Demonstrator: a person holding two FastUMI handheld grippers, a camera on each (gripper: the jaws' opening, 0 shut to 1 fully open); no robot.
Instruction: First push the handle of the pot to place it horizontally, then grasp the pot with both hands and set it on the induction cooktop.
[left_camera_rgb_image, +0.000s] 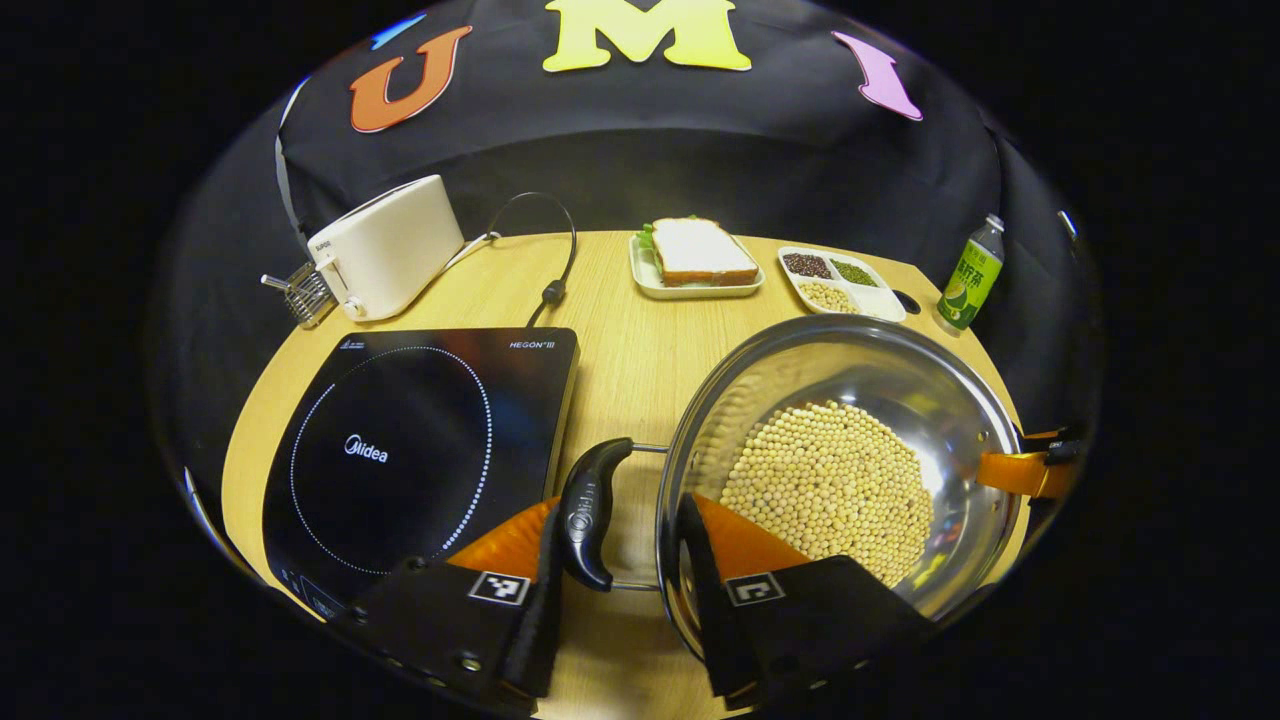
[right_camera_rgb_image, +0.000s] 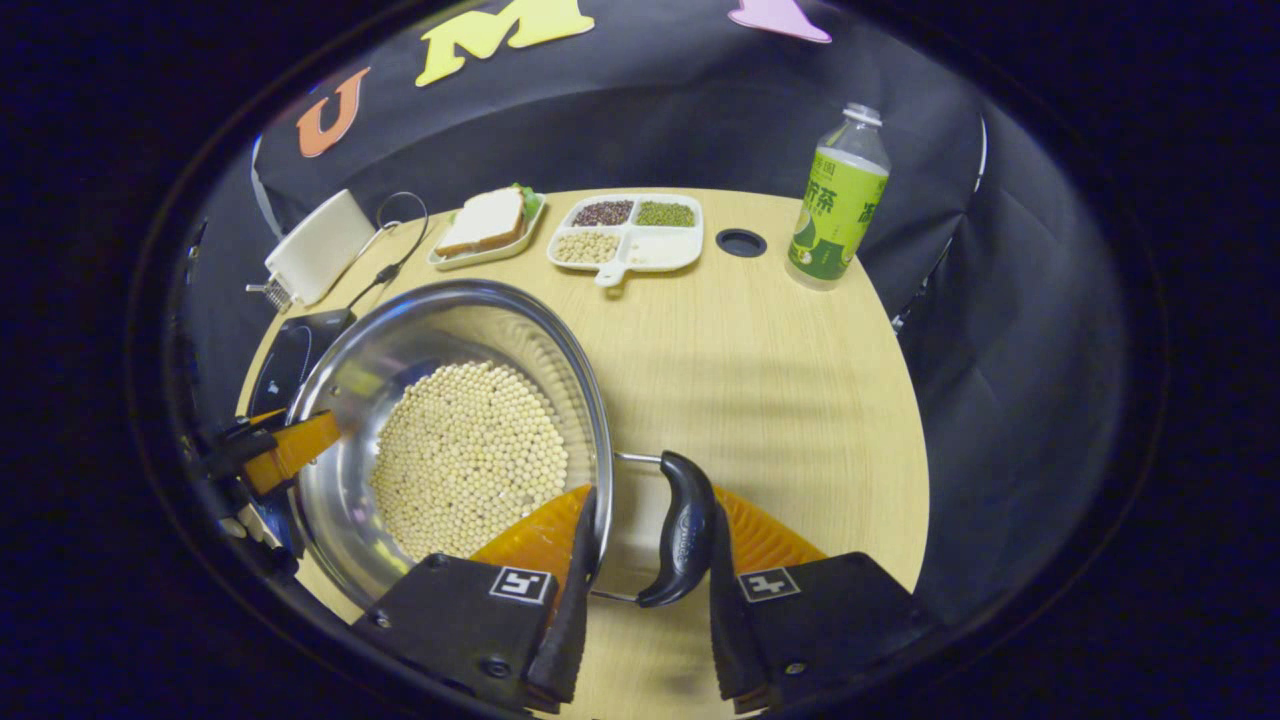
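Note:
A steel pot (left_camera_rgb_image: 880, 380) holding pale soybeans (left_camera_rgb_image: 830, 490) stands to the right of the black induction cooktop (left_camera_rgb_image: 400, 450). My left gripper (left_camera_rgb_image: 620, 520) is shut across the pot's left black handle (left_camera_rgb_image: 588, 510): one finger outside the handle, the other inside the rim. My right gripper (right_camera_rgb_image: 652, 520) holds the right handle (right_camera_rgb_image: 685, 525) of the pot (right_camera_rgb_image: 450, 330) the same way. Each gripper also shows at the far side of the pot in the other's view: the right gripper (left_camera_rgb_image: 1030, 465) and the left gripper (right_camera_rgb_image: 270, 450). Whether the pot rests on the table I cannot tell.
On the round wooden table (right_camera_rgb_image: 760, 360), a white toaster (left_camera_rgb_image: 385, 245) and its cord (left_camera_rgb_image: 550, 290) lie behind the cooktop. A sandwich tray (left_camera_rgb_image: 697, 255), a divided dish of beans (left_camera_rgb_image: 840, 280) and a green bottle (right_camera_rgb_image: 838, 200) stand along the back.

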